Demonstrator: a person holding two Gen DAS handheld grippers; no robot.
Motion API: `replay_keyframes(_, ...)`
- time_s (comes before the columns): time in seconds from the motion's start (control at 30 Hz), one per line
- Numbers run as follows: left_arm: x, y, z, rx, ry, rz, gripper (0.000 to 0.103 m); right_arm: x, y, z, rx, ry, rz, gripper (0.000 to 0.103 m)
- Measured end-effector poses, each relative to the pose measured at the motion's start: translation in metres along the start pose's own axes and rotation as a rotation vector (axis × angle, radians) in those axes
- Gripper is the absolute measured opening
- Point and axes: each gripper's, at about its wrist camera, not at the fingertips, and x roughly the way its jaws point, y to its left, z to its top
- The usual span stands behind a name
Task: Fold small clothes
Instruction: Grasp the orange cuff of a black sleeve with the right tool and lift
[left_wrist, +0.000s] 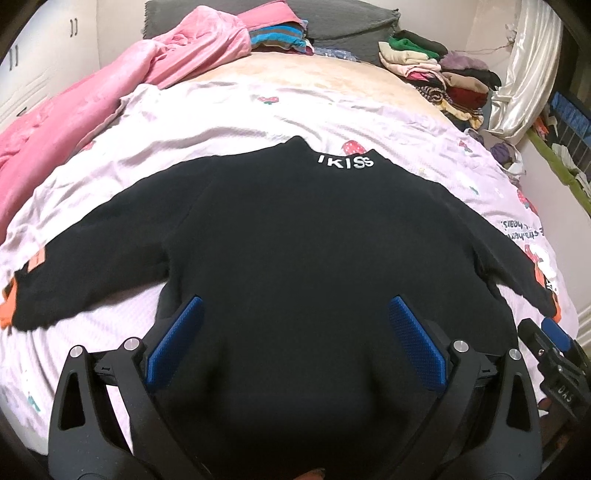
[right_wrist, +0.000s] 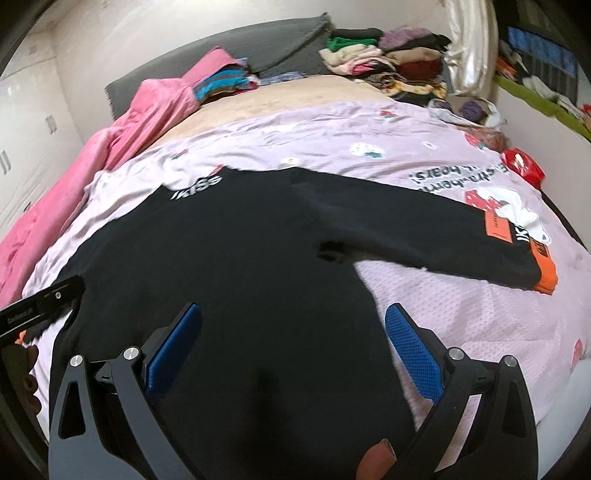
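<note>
Black sweater (left_wrist: 295, 240) lies flat, collar at 12 o'clock; left gripper (left_wrist: 295, 332) and right gripper (right_wrist: 293, 332) spread apart above hem.

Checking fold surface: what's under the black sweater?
The black sweater lies flat on a lilac strawberry-print sheet, visible all around it. Whatever is directly beneath its body is covered; no lumps show.

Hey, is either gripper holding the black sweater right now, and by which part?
Neither. The left gripper and right gripper both stand open over the black sweater, gripping nothing.
</note>
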Motion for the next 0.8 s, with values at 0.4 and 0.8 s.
replay_keyframes(0.4,0.029,-0.018,0.034,0.029,0.019,-0.018,0.094,0.014,-0.069,0.021,0.174,-0.008,-0.090,0.099)
replay_keyframes(0.8,0.055,-0.040,0.056,0.057,0.037,-0.028,0.094,0.026,-0.150,0.017,0.399,0.031,-0.190,0.099)
